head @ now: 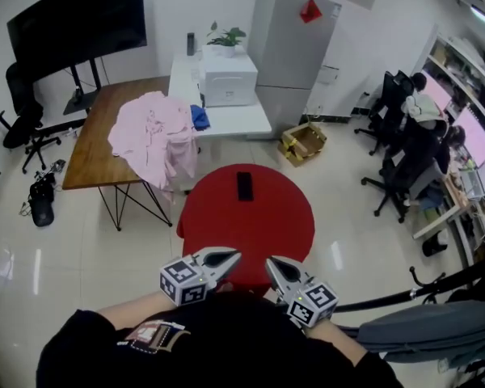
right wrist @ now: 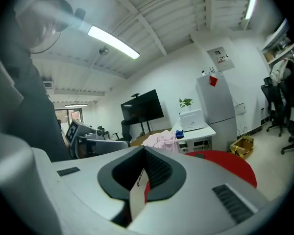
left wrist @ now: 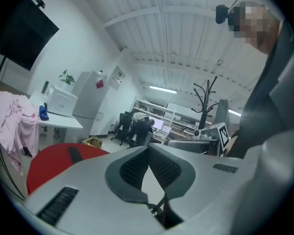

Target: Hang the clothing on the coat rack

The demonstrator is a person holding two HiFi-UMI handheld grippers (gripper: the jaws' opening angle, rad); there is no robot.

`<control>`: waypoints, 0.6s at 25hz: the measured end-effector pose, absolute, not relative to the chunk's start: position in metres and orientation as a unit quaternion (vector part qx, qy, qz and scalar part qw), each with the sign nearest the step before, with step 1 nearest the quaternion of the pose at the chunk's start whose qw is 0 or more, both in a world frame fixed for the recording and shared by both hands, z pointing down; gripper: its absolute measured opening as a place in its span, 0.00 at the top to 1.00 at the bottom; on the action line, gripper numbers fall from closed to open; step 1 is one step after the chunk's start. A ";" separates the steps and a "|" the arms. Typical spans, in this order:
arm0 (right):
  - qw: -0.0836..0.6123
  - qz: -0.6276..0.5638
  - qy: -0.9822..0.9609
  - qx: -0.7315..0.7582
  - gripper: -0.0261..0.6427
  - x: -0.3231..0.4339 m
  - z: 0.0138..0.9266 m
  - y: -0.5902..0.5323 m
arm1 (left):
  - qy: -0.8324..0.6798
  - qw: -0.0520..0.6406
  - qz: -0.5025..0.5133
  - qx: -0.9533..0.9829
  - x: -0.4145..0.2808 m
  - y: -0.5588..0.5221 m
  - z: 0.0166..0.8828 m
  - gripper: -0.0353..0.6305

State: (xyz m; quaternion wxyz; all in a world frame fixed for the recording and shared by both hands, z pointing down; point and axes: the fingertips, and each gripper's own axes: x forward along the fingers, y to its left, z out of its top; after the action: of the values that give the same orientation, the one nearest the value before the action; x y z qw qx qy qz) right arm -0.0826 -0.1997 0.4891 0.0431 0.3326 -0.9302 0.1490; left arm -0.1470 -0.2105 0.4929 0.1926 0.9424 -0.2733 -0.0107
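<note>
The pink clothing [head: 155, 136] lies heaped over the corner of a wooden table [head: 97, 148] at the far left; it also shows in the left gripper view [left wrist: 12, 116] and the right gripper view [right wrist: 161, 140]. The black coat rack [head: 436, 285] stands at the lower right with a grey garment [head: 436, 330] on it. Its hooked top rises in the left gripper view [left wrist: 206, 94]. Both grippers are held close to the person's chest, over the near edge of a red round table [head: 250, 217]. My left gripper [head: 233, 256] is shut with nothing in it. My right gripper [head: 271, 263] is shut and empty too.
A black phone [head: 245, 186] lies on the red table. Behind it stand a white desk with a printer [head: 229, 79], a grey fridge [head: 291, 47] and a cardboard box [head: 303, 142] on the floor. A large screen [head: 77, 18] is far left. Office chairs and seated people [head: 412, 128] fill the right.
</note>
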 end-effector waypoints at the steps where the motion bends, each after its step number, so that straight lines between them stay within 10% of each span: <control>1: 0.043 0.149 -0.930 0.334 0.95 -0.080 0.489 -0.198 | -0.272 0.193 -0.012 0.943 -0.146 -0.211 0.493 0.96; 15: 0.030 0.145 -0.918 0.367 0.95 -0.058 0.485 -0.185 | -0.240 0.182 -0.003 0.954 -0.129 -0.210 0.490 0.96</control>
State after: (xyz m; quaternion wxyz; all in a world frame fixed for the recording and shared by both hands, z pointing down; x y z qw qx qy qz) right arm -0.0581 -0.1846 0.4845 0.0297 0.3674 -0.9182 0.1452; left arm -0.1294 -0.2098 0.4897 0.1816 0.9536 -0.2399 -0.0030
